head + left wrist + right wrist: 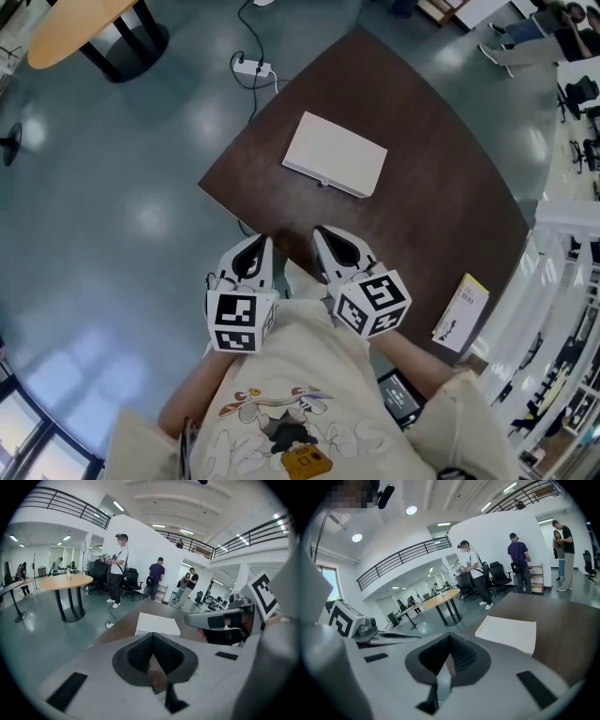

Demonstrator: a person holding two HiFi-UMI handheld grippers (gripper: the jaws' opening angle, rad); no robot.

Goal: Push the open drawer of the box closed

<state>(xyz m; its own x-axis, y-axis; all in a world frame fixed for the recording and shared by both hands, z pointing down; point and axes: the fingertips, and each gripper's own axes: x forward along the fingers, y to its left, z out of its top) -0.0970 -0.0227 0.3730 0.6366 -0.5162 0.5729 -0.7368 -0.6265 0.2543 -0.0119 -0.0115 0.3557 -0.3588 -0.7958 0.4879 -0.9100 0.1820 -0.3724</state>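
Tabletop of dark wood fills the centre and right of the head view, its far edge curving down the right side and its near edge running from a corner at mid-left down toward the lower right. The white box lies flat on it in the upper middle, with bare wood on every side; its front, with a small tab, faces the lower part of the frame and looks flush with the body.

Both grippers hang at lower centre, close to the person's chest, with their tips about over the near edge and well apart from the box. The left gripper has its jaws together on nothing. The right gripper, just beside it, is likewise closed and empty. Nothing lies between them and the box.

A yellow-and-white booklet sits at the table's lower right edge. On the grey floor a power strip and its cable lie near the table's upper-left side, and a round wooden table stands at upper left.
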